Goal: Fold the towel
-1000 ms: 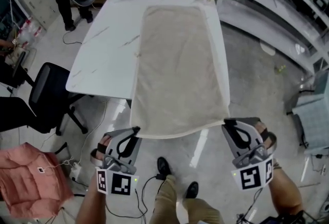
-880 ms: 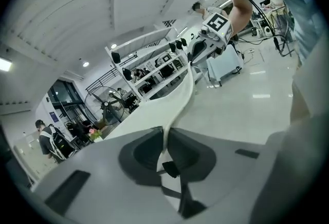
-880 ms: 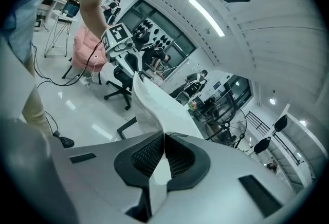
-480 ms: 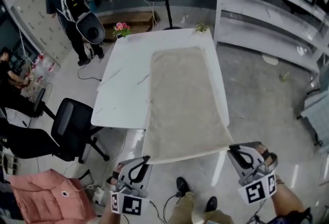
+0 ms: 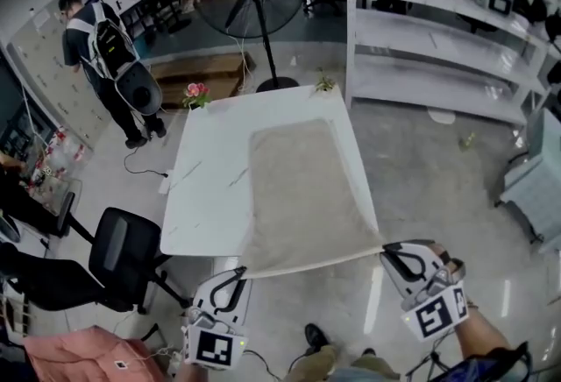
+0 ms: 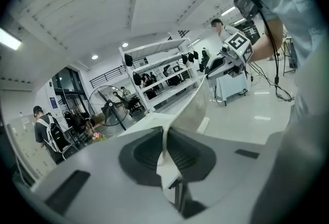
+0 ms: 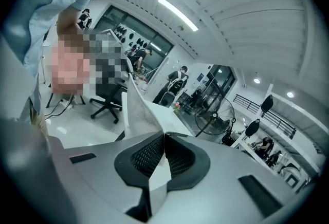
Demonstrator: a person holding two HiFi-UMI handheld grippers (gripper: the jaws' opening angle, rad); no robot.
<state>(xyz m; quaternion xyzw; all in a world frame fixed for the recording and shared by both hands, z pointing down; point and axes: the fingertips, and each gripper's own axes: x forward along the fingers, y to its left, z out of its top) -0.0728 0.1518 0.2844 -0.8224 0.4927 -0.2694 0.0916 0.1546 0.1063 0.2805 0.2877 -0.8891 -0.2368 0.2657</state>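
Along the right half of the white table [image 5: 206, 179] lies the beige towel [image 5: 298, 187]. Its near edge hangs taut in the air between left gripper [image 5: 237, 272] and right gripper [image 5: 385, 252], each clamped on a corner. Risk: the thin corner pinches may slip under tension, and uneven carrying would skew the fold. Towel is plain, long, flat, unfolded.

left gripper [image 5: 237, 273] bottom left, jaws clamped on towel [image 5: 298, 196] corner. right gripper [image 5: 387, 252] bottom right, same deal on other corner. both point forward, well apart.
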